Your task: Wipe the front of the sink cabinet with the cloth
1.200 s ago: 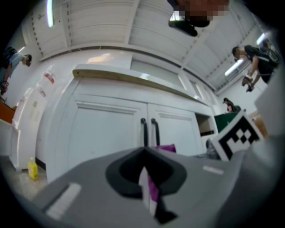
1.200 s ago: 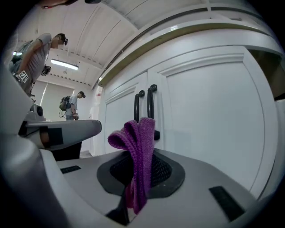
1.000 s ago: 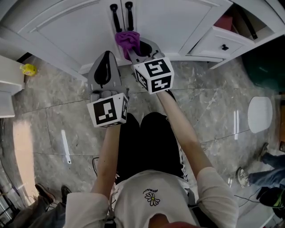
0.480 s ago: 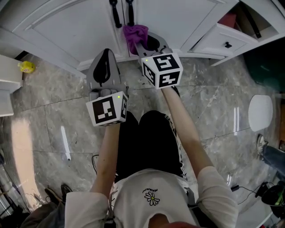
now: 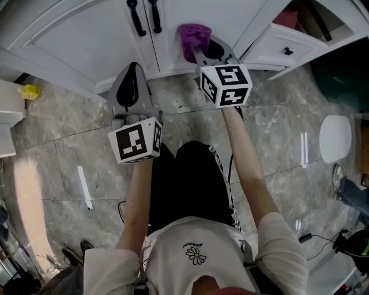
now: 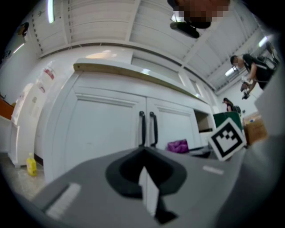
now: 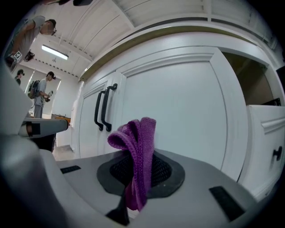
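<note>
Your right gripper [image 5: 203, 53] pinches the bunched purple knitted cloth [image 5: 193, 34] at top centre, close to the white panelled sink-cabinet door [image 5: 230, 17]: press it flat and sweep overlapping strokes, with your left gripper [image 5: 134, 86], jaws pressed together empty, held clear.

Free door panel [image 5: 236, 14] between handles [image 5: 154, 16] and open drawer [image 5: 286, 49].

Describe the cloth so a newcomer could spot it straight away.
Find the white cabinet with two black handles side by side. Just right of them, the right claw holds a bunched cloth near the door. It is the only purple thing there.
</note>
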Motion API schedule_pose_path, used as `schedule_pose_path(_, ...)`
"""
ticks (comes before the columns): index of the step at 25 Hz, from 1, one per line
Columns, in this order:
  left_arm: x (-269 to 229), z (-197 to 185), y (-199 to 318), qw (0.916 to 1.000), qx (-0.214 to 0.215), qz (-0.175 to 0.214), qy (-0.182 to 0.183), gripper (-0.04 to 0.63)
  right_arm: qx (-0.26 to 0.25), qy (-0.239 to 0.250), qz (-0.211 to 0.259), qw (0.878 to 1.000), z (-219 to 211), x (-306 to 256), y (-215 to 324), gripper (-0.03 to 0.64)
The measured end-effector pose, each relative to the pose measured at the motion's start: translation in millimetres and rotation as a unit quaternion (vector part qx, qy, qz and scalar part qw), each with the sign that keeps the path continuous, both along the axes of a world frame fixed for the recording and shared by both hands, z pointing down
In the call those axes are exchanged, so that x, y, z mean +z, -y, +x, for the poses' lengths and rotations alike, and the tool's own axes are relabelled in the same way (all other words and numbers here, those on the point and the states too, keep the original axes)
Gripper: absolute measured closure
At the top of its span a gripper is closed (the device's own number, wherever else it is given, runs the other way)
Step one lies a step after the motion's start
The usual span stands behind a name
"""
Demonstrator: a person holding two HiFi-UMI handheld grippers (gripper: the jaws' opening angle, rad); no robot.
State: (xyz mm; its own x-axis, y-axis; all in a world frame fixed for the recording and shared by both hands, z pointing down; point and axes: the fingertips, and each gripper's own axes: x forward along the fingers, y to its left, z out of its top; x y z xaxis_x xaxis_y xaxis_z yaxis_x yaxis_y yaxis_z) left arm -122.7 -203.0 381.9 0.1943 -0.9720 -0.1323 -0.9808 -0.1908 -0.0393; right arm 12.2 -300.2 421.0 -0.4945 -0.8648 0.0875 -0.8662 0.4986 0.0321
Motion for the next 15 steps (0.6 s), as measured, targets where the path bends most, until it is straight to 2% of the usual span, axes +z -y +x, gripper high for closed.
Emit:
schedule_pose_path(7,-2,0,-1,1.0,-0.005,0.004,0.003,0.591,0.056,-0.004,0.008,0.998,58,-2,5,0.566)
schedule_pose_path(15,-3,11,0,1.0,0.002,0.005,0.009,0.591,0.14,-0.015,0.01,0.99,138,-6,9,0.566)
